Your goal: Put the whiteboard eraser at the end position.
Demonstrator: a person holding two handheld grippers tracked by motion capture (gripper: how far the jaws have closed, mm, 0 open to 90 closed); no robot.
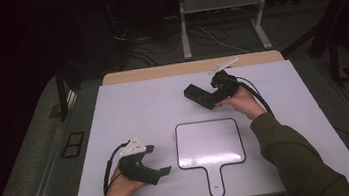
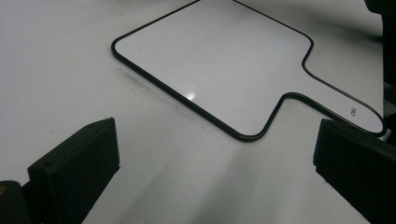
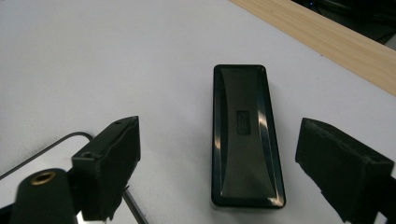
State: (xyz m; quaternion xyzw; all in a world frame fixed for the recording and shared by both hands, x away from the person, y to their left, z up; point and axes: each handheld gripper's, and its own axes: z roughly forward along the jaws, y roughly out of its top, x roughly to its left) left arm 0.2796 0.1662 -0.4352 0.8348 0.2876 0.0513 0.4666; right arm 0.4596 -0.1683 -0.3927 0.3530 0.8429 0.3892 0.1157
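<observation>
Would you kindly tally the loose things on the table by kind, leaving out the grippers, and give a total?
Paddle-shaped whiteboard: 1
Black eraser block: 1
Total: 2

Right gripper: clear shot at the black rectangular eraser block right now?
Probably yes. The right gripper has its jaws open on either side of the black rectangular eraser block, which lies flat on the white table with nothing between them.
</observation>
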